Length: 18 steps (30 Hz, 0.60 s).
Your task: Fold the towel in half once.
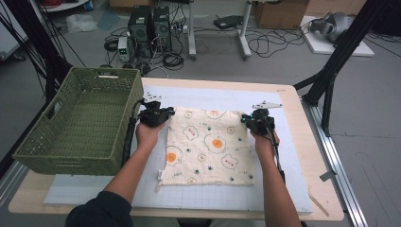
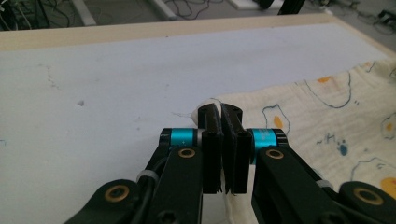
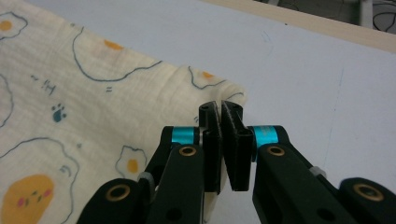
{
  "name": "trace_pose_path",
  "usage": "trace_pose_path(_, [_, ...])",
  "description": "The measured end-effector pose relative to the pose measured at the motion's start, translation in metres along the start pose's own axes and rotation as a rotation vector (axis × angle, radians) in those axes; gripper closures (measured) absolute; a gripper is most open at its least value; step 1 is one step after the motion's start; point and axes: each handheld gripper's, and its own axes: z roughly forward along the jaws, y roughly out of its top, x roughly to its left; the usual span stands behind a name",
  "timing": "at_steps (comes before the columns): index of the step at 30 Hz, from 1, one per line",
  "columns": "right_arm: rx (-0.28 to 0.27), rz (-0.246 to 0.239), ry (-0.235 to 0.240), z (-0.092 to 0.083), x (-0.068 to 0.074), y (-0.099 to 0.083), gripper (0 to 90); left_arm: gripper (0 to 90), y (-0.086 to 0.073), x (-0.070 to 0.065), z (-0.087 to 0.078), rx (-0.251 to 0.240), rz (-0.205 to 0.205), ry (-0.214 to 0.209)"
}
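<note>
Two far corners of the egg-print cloth [image 1: 208,146] pinched, one by the left gripper [image 1: 166,112], one by the right gripper [image 1: 247,118], jaws clamped, cloth spread mid-desk [image 1: 302,156], green basket [image 1: 80,123] at the left edge.

The person is wearing a dark sleeve pushed up above the elbow on the left arm, forearms showing bare. Each hand is carrying a black two-jaw gripper: the left gripper [image 1: 163,113] and the right gripper [image 1: 251,119] are each wearing a pale grey three-cornered plate on top and trailing a black cable. Up close, each gripper [image 2: 222,114] [image 3: 220,108] is showing ribbed black pads, bright blue anodised collars, brass-coloured pivot bushings and white cable ties.
</note>
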Motion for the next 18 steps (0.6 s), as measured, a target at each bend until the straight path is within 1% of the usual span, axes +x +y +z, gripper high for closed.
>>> trace_pose_path(3, [-0.014, 0.001, 0.013, -0.010, 0.002, -0.004, 86.8, 86.4, -0.007, -0.002, -0.006, 0.002, -0.013, -0.024])
trace_pose_path(4, [-0.016, -0.001, 0.018, -0.012, 0.003, -0.005, 86.8, 86.3, -0.009, -0.003, -0.008, 0.003, -0.021, -0.042])
trace_pose_path(6, [-0.026, -0.009, 0.026, -0.018, 0.004, -0.008, 86.8, 86.4, -0.013, -0.006, -0.013, -0.004, -0.008, -0.057])
trace_pose_path(8, [-0.014, -0.015, 0.043, -0.023, 0.006, -0.010, 86.7, 86.3, -0.015, -0.008, -0.017, -0.003, 0.000, -0.069])
trace_pose_path(10, [-0.009, -0.031, 0.052, -0.029, 0.009, -0.010, 86.5, 86.3, -0.018, -0.010, -0.022, -0.007, -0.001, -0.082])
trace_pose_path(12, [-0.041, -0.052, 0.054, -0.037, 0.013, -0.011, 86.5, 86.3, -0.021, -0.013, -0.027, -0.016, 0.001, -0.094])
trace_pose_path(14, [-0.045, -0.063, 0.063, -0.042, 0.016, -0.013, 86.3, 86.2, -0.024, -0.016, -0.031, -0.003, 0.017, -0.106])
trace_pose_path(15, [-0.042, -0.069, 0.066, -0.043, 0.018, -0.016, 86.2, 86.2, -0.025, -0.019, -0.035, -0.010, 0.036, -0.105])
trace_pose_path(16, [-0.037, -0.075, 0.070, -0.045, 0.020, -0.019, 86.1, 86.1, -0.027, -0.021, -0.038, -0.026, 0.039, -0.111])
trace_pose_path(18, [-0.043, -0.081, 0.073, -0.049, 0.022, -0.025, 85.9, 86.1, -0.030, -0.023, -0.043, -0.019, 0.053, -0.121])
